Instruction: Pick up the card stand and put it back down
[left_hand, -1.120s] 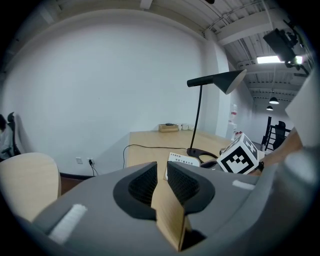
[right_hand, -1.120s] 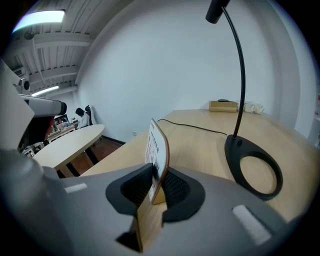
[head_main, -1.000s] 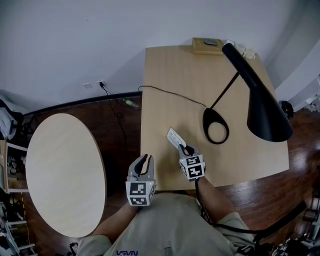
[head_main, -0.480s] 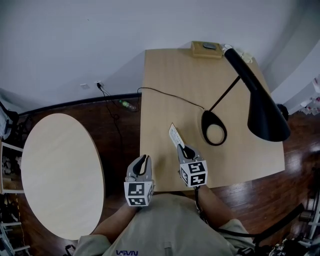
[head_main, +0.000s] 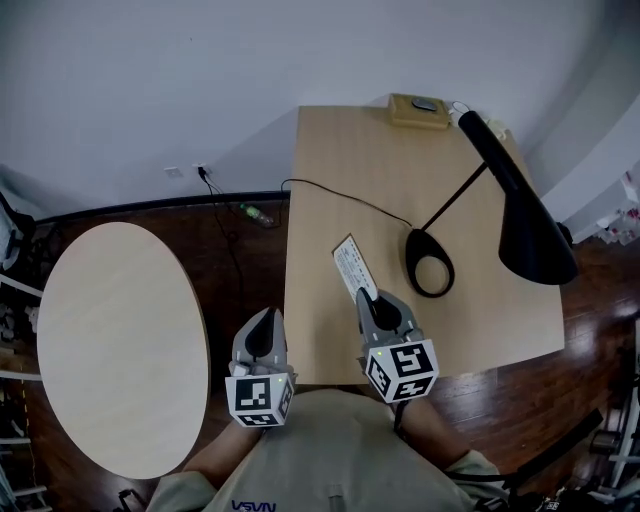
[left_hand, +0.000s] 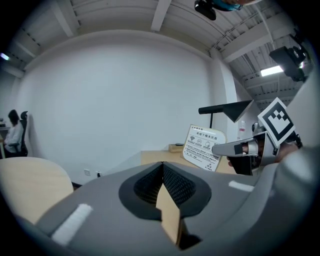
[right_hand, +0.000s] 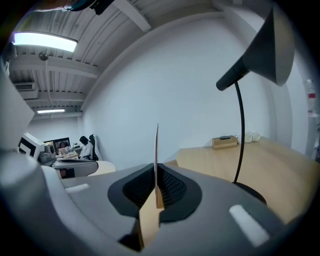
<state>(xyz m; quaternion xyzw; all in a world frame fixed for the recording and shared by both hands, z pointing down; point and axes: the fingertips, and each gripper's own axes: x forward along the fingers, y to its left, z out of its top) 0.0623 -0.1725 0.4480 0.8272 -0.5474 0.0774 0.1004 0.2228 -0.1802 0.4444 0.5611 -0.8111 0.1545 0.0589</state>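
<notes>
The right claw (head_main: 372, 298) is clenched on the card stand (head_main: 351, 268), gripping the thin white card at its near end. In the right gripper view the card shows edge-on, upright between the two pads. The card stand is over the near left part of the wooden desk (head_main: 340, 160), its printed face slanting away towards the far left. I cannot tell whether its foot touches the desk.

The left claw (head_main: 264, 322) is shut with nothing in it. It hangs off the desk's near left corner, over the dark wooden floor (head_main: 250, 260), well apart from the card.

Just to the right of the card lies the ring-shaped base (head_main: 430, 265) of a black lamp. The lamp's thin stem rises towards the far right, and its long cone shade (head_main: 535, 235) hangs over the desk's right side. A black cable (head_main: 340, 195) runs from the base across the desk and off its left edge, passing behind the card. A small wooden box (head_main: 420, 108) sits at the far edge. A pale round table (head_main: 120, 345) stands to the left, apart from the desk.
</notes>
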